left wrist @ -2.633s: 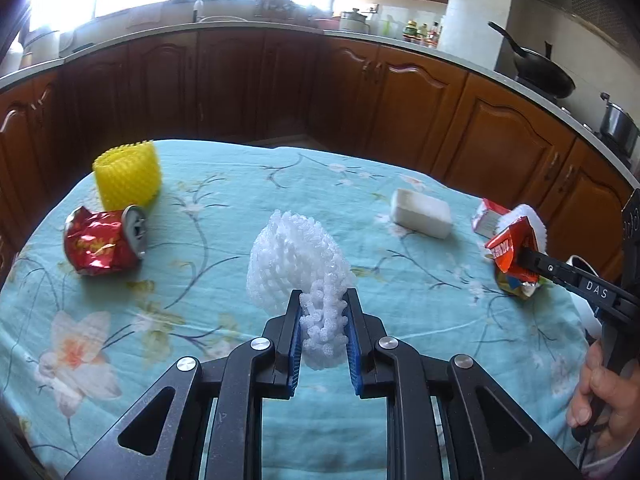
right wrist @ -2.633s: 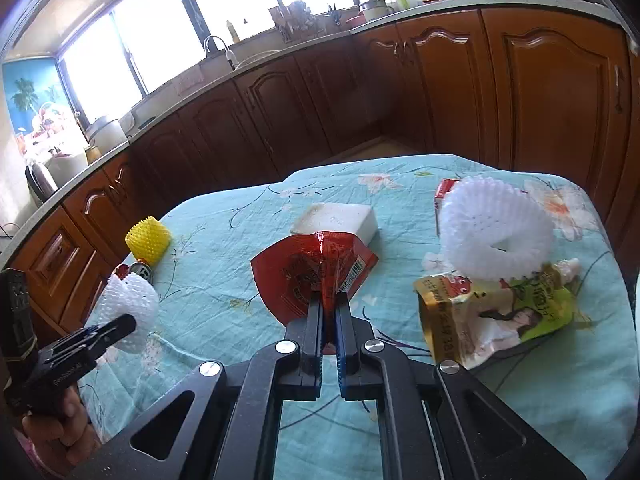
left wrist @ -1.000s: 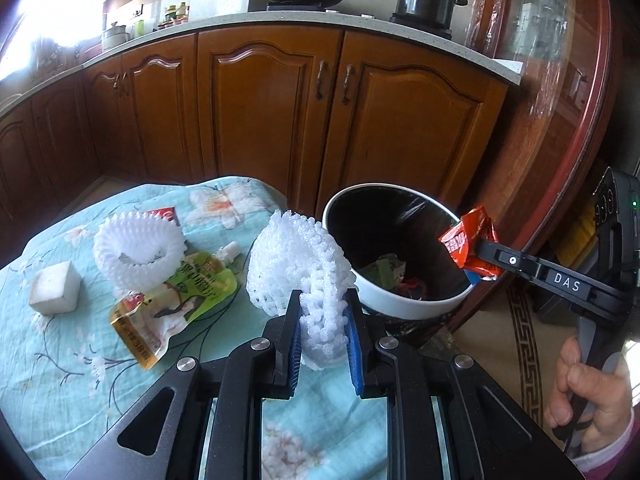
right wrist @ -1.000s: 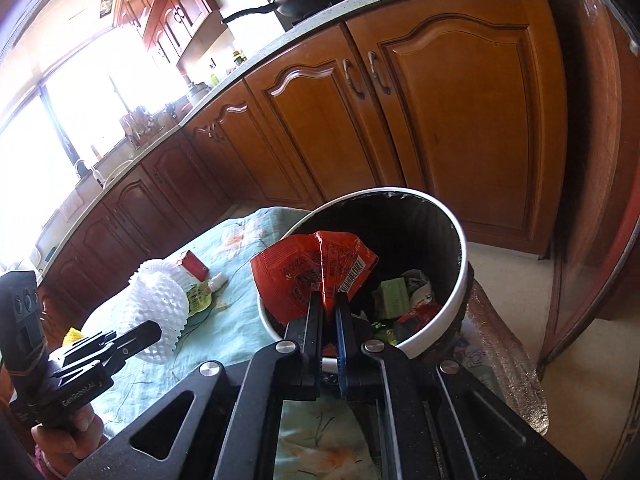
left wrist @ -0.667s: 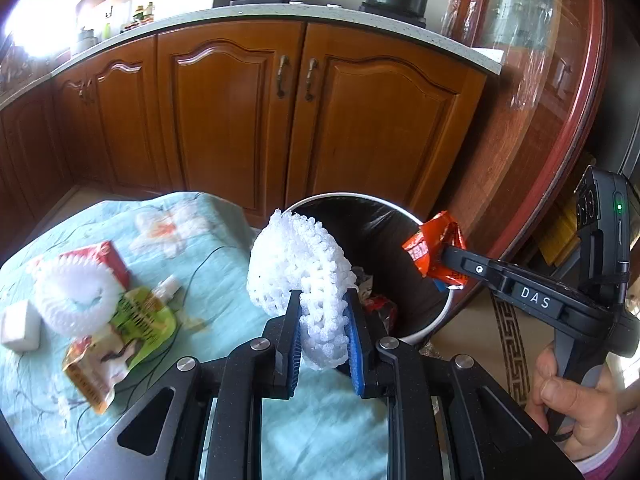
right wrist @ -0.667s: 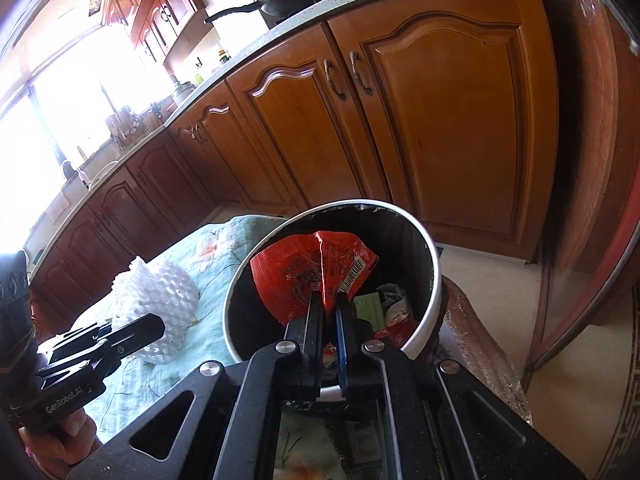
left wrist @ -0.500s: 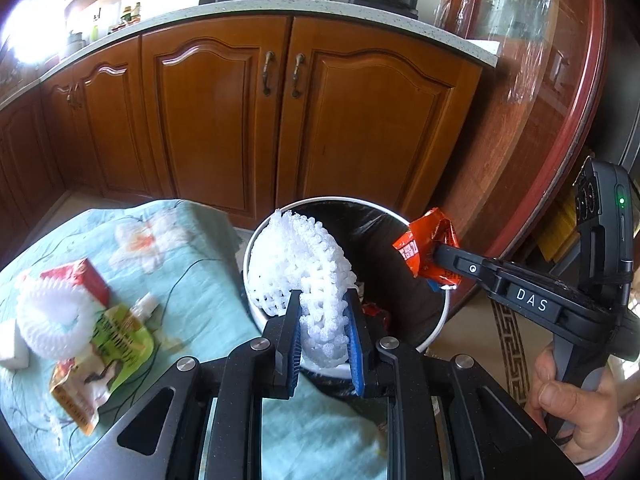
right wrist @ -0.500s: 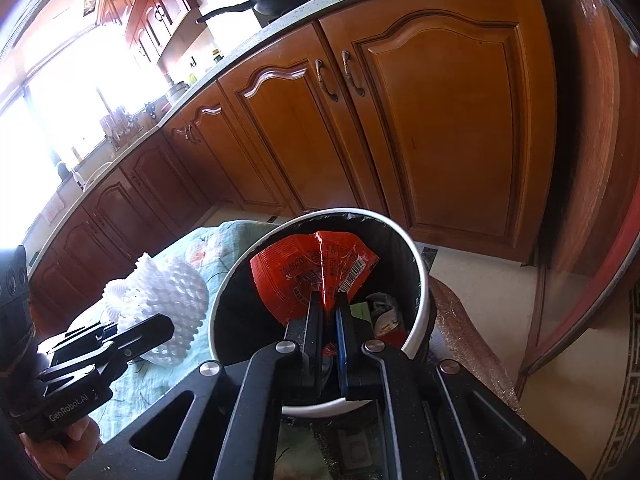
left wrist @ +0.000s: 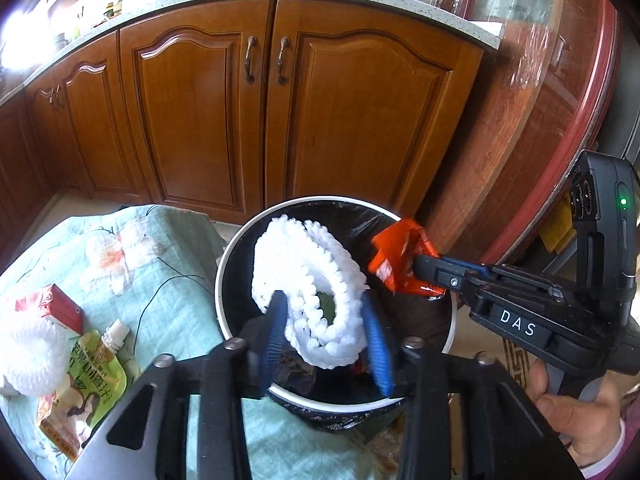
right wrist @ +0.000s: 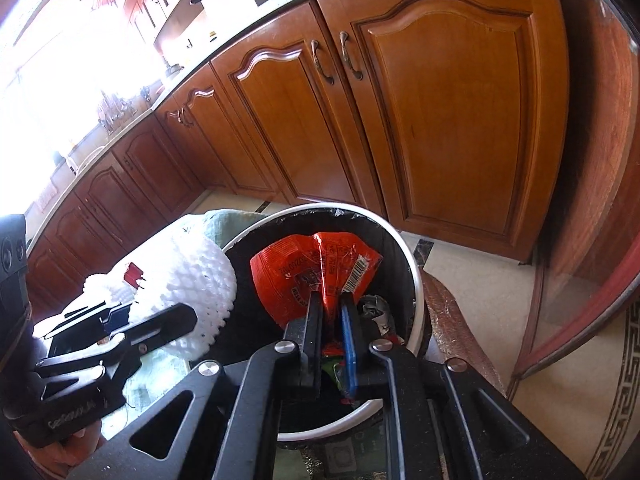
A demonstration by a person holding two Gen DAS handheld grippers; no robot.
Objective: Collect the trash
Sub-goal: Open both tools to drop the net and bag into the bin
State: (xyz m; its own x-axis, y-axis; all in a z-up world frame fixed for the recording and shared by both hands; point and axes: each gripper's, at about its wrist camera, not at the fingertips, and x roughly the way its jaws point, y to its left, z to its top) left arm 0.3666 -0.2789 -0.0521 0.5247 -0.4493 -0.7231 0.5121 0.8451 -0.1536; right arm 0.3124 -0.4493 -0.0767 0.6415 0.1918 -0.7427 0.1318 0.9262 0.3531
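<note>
The white foam fruit net (left wrist: 308, 280) hangs over the mouth of the round white-rimmed trash bin with a black liner (left wrist: 230, 264), between the blue pads of the left claw (left wrist: 326, 338). The jaws stand wide apart and look blurred, so the net seems loose rather than pinched; I judge it to be at the point of release. The crumpled red snack wrapper (right wrist: 316, 270) is also above the bin, with the right claw (right wrist: 331, 332) clamped on its lower edge, not yet let go. Some scraps already lie at the bottom of the bin.

Two pieces are thus nearly binned. Left on the bench under its pale blue flowered cloth (left wrist: 160, 264) are a second white foam net (left wrist: 24, 356), a green drink pouch with a white cap (left wrist: 86, 380) and a small red carton (left wrist: 50, 308).

The left wrist view alone shows that leftover trash and the hand holding the right tool. The right wrist view alone shows the wrapper's printed face and barcode, and the bin's far floor side.
</note>
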